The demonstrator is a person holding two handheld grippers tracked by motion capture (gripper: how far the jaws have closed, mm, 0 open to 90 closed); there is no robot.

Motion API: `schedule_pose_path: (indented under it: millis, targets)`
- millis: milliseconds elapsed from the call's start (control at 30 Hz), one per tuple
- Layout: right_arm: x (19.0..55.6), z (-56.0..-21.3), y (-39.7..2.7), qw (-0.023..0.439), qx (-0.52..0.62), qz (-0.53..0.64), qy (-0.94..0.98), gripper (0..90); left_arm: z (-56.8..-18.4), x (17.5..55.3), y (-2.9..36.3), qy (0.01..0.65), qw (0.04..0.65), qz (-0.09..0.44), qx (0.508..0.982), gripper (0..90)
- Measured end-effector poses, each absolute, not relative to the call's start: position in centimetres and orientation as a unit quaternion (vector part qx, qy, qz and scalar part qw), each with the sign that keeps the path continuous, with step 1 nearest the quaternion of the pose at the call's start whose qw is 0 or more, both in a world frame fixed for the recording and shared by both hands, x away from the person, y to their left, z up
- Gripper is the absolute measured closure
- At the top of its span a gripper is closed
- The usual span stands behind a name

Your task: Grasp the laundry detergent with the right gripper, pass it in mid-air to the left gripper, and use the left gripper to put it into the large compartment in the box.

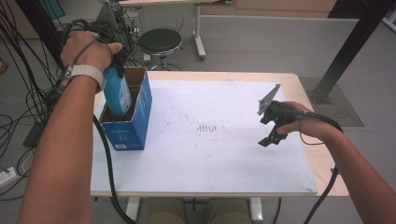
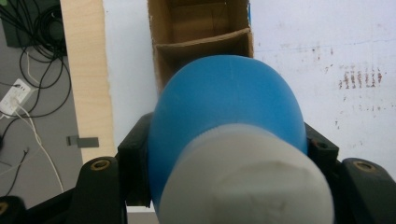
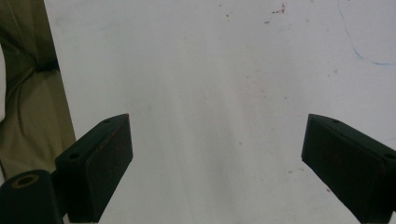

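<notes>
White mat (image 1: 219,154) on wood table (image 1: 322,163), grey floor (image 1: 261,42).

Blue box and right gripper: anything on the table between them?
Nothing stands there. In the high view the white sheet between the blue box and the right gripper is bare except faint reddish marks.

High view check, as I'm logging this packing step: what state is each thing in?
Blue bottle: upright, white cap on, partly lowered into the box.
Cardboard box: open-topped, standing on the table's left, divider inside.
Left tongs: shut on the blue bottle.
Right tongs: open, holding nothing, over the white mat.
</notes>
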State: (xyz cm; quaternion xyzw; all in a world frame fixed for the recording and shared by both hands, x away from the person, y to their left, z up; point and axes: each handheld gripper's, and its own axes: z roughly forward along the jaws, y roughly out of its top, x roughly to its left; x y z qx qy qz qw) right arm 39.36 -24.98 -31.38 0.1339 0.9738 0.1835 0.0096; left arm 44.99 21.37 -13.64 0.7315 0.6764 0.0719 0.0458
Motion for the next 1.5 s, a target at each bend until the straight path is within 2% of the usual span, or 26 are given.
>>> schedule_pose_path:
  millis: [1500]
  targets:
    - [39.3,-31.9,-25.2,0.007,0.14,0.179,0.974,9.0,-19.1,45.4,21.8,0.673,0.041,0.074,0.735,37.2]
